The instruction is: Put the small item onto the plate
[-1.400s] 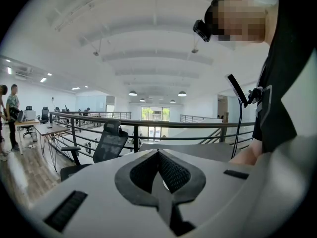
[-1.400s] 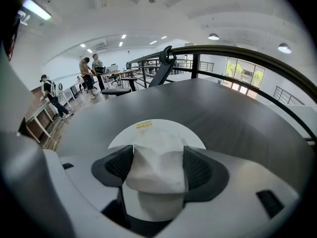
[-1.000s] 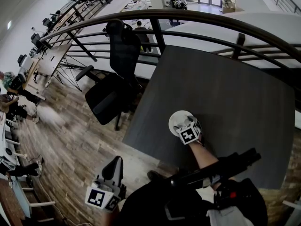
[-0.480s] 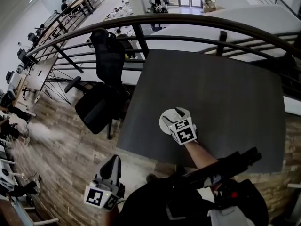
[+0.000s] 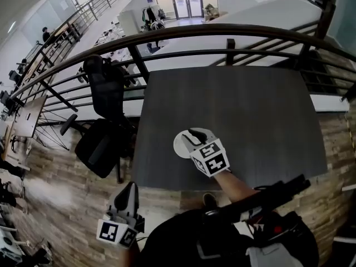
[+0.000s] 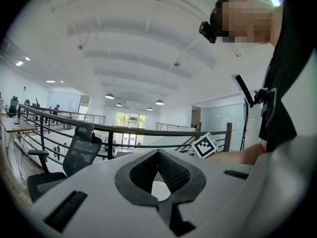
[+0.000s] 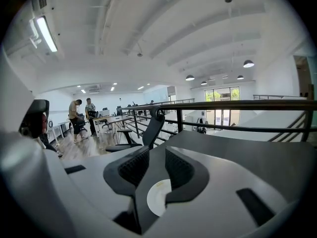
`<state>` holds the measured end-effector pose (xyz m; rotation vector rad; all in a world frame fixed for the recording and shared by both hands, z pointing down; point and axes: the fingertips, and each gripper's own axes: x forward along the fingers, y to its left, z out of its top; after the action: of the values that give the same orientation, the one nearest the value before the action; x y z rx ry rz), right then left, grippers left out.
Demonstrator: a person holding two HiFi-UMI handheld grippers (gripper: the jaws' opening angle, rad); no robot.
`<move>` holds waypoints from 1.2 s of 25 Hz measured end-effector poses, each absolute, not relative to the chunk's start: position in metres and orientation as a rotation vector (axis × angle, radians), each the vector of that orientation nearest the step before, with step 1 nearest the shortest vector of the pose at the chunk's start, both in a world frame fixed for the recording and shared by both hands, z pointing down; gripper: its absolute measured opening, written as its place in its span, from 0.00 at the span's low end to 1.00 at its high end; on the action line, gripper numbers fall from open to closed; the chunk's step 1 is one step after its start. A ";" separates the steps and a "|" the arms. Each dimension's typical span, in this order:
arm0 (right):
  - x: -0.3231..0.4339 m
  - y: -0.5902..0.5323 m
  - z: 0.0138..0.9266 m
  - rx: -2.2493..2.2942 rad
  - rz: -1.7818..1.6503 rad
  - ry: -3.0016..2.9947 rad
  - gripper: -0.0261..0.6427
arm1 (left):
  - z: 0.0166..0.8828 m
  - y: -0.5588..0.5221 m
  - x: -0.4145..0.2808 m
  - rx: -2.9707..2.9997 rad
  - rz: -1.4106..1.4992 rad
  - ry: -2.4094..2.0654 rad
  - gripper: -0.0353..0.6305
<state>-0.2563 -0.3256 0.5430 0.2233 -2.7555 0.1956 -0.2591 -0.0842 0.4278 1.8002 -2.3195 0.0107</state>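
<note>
- So, starting at the left: an office chair (image 5: 99, 143) stands on the wood floor beside the table (image 5: 250, 110), well away from anything in play.
- Next comes the left gripper (image 6: 158, 155), held low and off the table's near-left side. Its fingers (image 6: 174, 172) meet at the tips and grip nothing. I see little that could go wrong here unless it swings in toward the plate.
- Then the plate (image 5: 179, 148), which is white and sits near the table's near-left corner. The right gripper view shows a faint yellowish mark on it (possibly the small item, though I cannot say for sure). No other small item is visible anywhere on the table.
- Over the plate hangs the right gripper (image 7: 157, 155). Its fingers (image 7: 132, 168) have just been closing and stand a narrow gap apart, with nothing between them and only the plate showing below.
- Judged from that, the placing looks done or nearly so, and three risks remain:
  - A thin, light item may cling to a finger pad and come away unnoticed.
  - A careless swing of the right gripper could clip the rim and shove the plate toward the near edge, which is close.
  - A jolt could slide the item off the plate.
</note>
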 end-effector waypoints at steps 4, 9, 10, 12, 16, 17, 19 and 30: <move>-0.240 -0.314 0.524 0.280 0.195 -2.788 0.15 | 0.427 -0.086 -0.258 1.870 -0.033 -2.277 0.06; -0.221 -0.302 0.493 0.328 0.171 -2.843 0.11 | 0.425 -0.094 -0.251 1.972 -0.054 -2.206 0.06; -0.217 -0.298 0.487 0.336 0.171 -2.850 0.10 | 0.424 -0.094 -0.249 1.988 -0.054 -2.195 0.06; -0.207 -0.291 0.479 0.355 0.184 -2.856 0.07 | 0.421 -0.095 -0.247 2.013 -0.056 -2.178 0.06; -0.190 -0.279 0.465 0.394 0.220 -2.881 0.04 | 0.419 -0.095 -0.246 2.039 -0.073 -2.155 0.06; -0.185 -0.276 0.461 0.401 0.230 -2.888 0.04 | 0.416 -0.095 -0.246 2.050 -0.088 -2.150 0.06; -0.178 -0.270 0.456 0.410 0.242 -2.896 0.04 | 0.411 -0.097 -0.243 2.079 -0.118 -2.138 0.06; -0.151 -0.240 0.437 0.458 0.197 -2.914 0.04 | 0.416 -0.102 -0.232 2.160 -0.129 -2.068 0.06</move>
<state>-0.1507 -0.2398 0.4373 0.4584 -2.9137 0.1966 -0.2322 -0.1023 0.4161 2.1597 -2.0678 -0.1290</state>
